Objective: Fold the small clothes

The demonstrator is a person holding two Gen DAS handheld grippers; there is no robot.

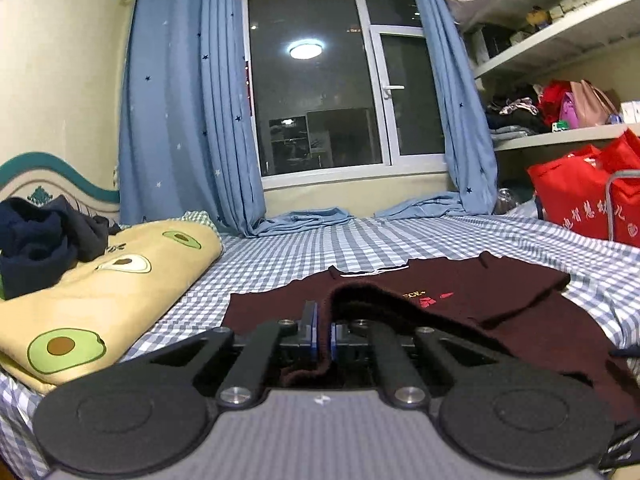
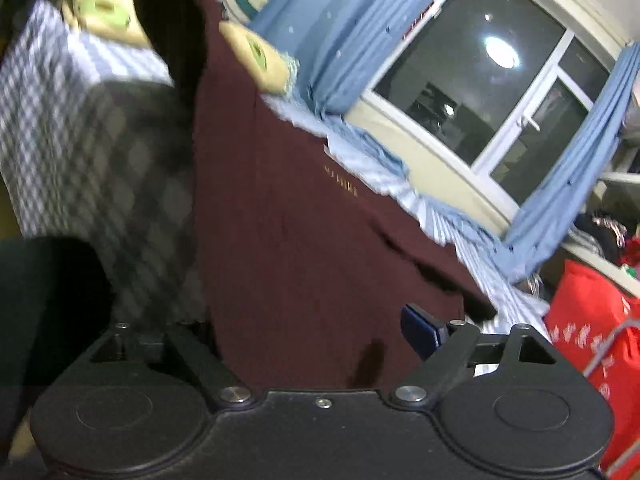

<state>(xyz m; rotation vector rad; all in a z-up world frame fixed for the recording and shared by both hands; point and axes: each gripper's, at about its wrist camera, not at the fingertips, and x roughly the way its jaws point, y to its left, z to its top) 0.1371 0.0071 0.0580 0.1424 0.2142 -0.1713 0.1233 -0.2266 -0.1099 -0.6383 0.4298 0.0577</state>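
I am working on a maroon shirt (image 1: 460, 304) that lies spread on the checked bed sheet (image 1: 320, 244), its collar end pointing toward the window (image 1: 340, 80). My left tool (image 1: 323, 330) is clamped tight on a fold of the shirt's near edge; the cloth rises in a ridge out of the pinch and runs back over the garment. Relative to the shirt, the avocado-print blanket (image 1: 100, 292) sits off to the left with dark clothes heaped on it, and the red bag (image 1: 580, 196) stands to the right, near the shelves.

My right tool (image 2: 312, 332) is spread wide, one blue pad (image 2: 420, 330) showing clear on the right, with the shirt's fabric filling the gap between the pads. The right wrist view is blurred and tilted, so I cannot tell whether that cloth is touching the pads or merely lying between them.

I judge this to be early in the fold: one edge is gathered by the left tool, and the right is not yet gripping. The next move, as I read it, calls for the right tool to close on the hem on its own side of the shirt, level with the left grip, so both can carry the edge toward the collar together without skewing the fold.
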